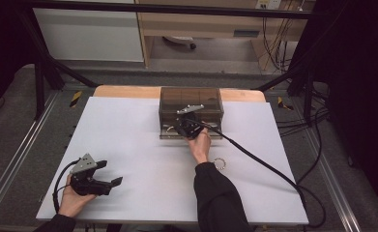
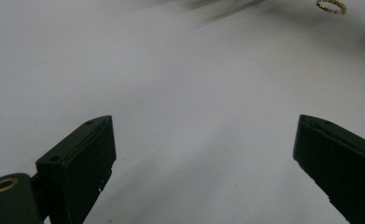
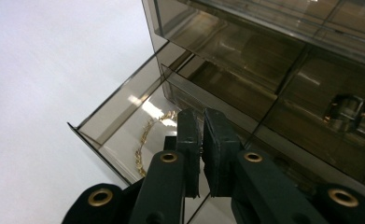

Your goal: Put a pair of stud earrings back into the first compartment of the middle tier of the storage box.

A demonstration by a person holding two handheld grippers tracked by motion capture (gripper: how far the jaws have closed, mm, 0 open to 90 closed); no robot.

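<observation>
Hovering over the open drawer [image 3: 119, 126] with jaws almost together, the right gripper [image 3: 201, 121] has a gold chain [image 3: 145, 140] lying beneath; chain links may snag. Left gripper [image 1: 110, 173] rests with jaws apart.

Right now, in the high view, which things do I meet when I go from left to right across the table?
Left hand-held gripper → right hand-held gripper, at the smoky drawer box → small ring on the white table.
</observation>
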